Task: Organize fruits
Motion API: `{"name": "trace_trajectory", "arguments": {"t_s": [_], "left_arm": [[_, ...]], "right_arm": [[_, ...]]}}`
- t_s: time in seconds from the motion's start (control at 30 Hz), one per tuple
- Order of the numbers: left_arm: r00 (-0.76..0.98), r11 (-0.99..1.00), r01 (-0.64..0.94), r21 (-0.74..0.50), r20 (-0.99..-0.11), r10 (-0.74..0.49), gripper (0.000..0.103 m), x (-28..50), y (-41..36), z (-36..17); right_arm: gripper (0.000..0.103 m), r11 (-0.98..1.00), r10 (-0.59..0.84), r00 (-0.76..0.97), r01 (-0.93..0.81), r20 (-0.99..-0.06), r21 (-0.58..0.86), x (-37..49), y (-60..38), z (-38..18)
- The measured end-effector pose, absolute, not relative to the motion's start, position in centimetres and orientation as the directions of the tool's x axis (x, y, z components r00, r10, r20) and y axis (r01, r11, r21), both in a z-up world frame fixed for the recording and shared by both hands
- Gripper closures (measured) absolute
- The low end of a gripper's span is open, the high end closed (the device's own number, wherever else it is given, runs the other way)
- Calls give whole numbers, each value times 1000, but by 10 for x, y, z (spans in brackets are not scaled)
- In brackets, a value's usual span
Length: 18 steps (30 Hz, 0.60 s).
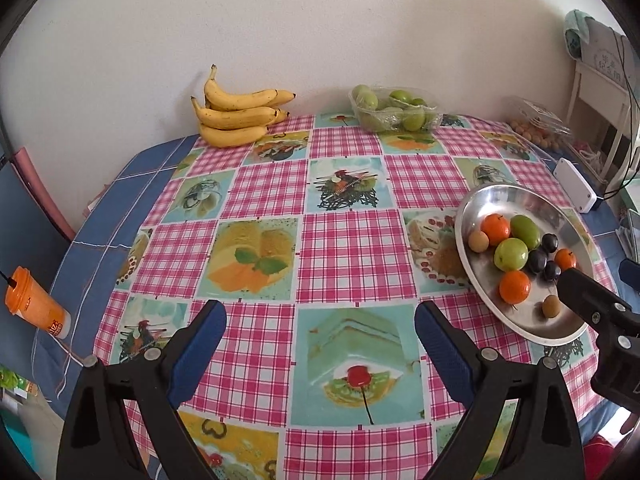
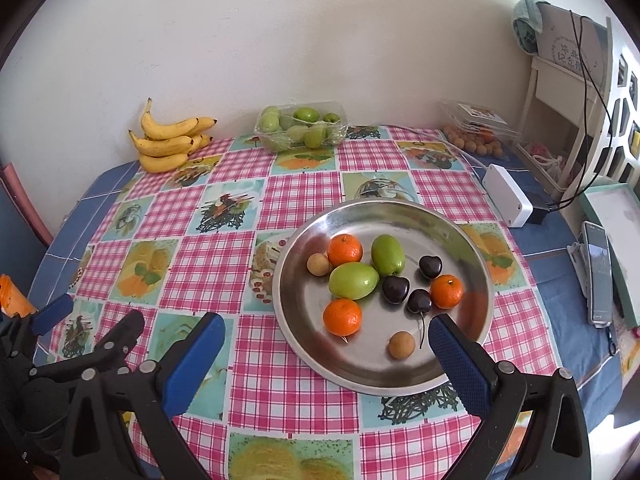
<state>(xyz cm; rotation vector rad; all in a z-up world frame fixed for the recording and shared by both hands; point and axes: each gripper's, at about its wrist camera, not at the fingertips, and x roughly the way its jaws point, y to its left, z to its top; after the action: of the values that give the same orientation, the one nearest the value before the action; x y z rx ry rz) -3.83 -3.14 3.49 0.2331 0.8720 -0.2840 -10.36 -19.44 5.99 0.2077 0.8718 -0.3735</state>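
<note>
— Holding both tools over the desk [image 1: 264, 184], we are keeping the left gripper [image 1: 320, 320] with its jaws spread wide and nothing between them. What are we seeing on the right?

— We are holding the right gripper [image 2: 326, 334] just as wide, gripping nothing. Its right finger is reaching over the near rim of the steel plate [image 2: 460, 240]; its left finger is hanging above the checked cloth [image 2: 200, 272], beside the plate.

— And the fruit?

— We are looking at three oranges [image 2: 342, 317] on the plate, two green fruits [image 2: 353, 280] lying side by side at the middle, three dark cherries [image 2: 395, 289] just right of them, and two small brown fruits [image 2: 401, 345], one near the front, one at the left.

— Along the wall we are also seeing the bananas [image 1: 236, 114] at the far left of the desk, a clear tray of green fruit [image 1: 394, 110] beside them, and a pile of brown fruit [image 2: 476, 142] under clear boxes in the far right corner.

— We are noticing an orange cup [image 1: 34, 304] lying tilted at our left edge.
</note>
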Motion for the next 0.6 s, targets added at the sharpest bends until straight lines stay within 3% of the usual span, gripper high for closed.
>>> {"name": "trace_trajectory", "arguments": {"t_s": [0.2, 0.6], "left_arm": [[639, 941, 319, 111, -758, -127, 8, -41, -31, 40], [633, 956, 295, -1, -749, -196, 8, -35, -15, 50]], "right_arm": [[0, 915, -238, 586, 403, -774, 24, -105, -195, 62], [0, 911, -228, 582, 411, -780, 40, -105, -197, 60]]}}
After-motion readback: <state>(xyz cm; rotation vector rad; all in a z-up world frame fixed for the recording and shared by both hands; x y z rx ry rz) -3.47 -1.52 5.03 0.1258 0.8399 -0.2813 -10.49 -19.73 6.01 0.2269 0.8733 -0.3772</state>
